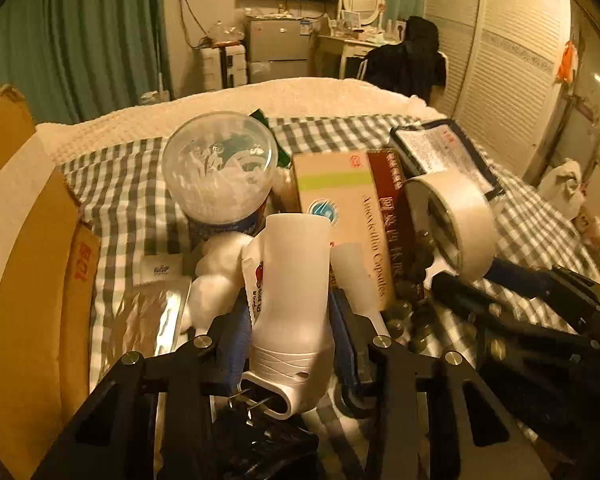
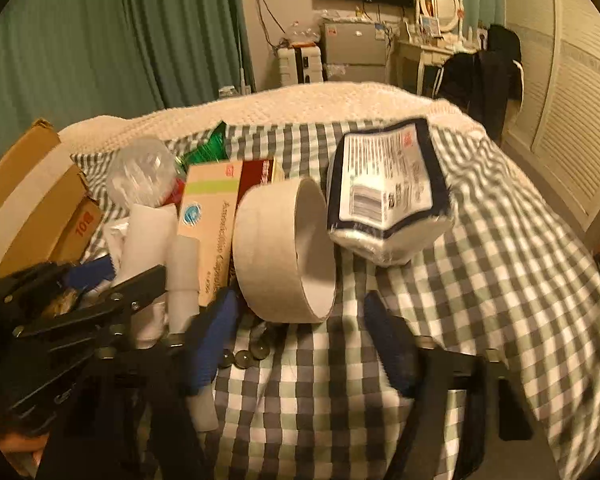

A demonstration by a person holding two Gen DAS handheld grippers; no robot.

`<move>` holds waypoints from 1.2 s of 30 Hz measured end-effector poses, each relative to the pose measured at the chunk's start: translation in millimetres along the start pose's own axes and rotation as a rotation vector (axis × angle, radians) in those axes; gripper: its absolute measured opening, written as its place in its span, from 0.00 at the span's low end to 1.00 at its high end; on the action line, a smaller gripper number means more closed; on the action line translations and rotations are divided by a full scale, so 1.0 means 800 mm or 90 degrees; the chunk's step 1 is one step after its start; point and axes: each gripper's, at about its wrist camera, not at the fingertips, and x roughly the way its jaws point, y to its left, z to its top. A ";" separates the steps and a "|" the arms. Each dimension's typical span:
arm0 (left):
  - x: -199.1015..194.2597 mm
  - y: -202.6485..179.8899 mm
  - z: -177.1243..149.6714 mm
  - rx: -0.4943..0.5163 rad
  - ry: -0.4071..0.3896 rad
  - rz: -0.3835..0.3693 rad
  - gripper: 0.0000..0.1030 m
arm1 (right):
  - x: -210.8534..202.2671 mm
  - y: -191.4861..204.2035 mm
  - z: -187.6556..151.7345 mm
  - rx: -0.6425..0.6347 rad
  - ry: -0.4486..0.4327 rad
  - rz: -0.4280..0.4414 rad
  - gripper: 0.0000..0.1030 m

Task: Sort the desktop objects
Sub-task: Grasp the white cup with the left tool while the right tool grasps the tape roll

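Your left gripper (image 1: 292,332) is clamped on a white hair dryer (image 1: 290,300), its blue pads pressing both sides of the body, nozzle pointing away from you and the plug prongs near the camera. Your right gripper (image 2: 300,344) has its fingers spread apart over the checked cloth (image 2: 480,320), holding nothing. Just beyond its fingertips a roll of tape (image 2: 284,252) stands on edge, with a few dark marbles (image 2: 244,356) beside the left finger. Behind the tape lies a medicine box (image 2: 210,224), touching it. Further back stands a clear plastic tub (image 1: 220,172). A wrapped tissue pack (image 2: 388,196) lies right of the tape. A cardboard box (image 1: 24,260) sits at far left.
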 end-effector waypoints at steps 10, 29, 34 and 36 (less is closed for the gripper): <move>-0.042 0.000 0.003 0.000 -0.027 0.027 0.33 | -0.033 -0.006 -0.001 0.034 -0.035 -0.013 0.33; -0.162 -0.005 0.011 0.007 -0.125 0.025 0.32 | -0.108 0.005 0.004 0.042 -0.094 -0.006 0.06; -0.190 -0.009 0.010 0.012 -0.144 0.029 0.32 | -0.130 0.007 0.002 0.043 -0.106 0.003 0.05; -0.201 -0.011 0.008 0.013 -0.154 0.032 0.32 | -0.148 0.011 0.004 0.036 -0.121 0.000 0.05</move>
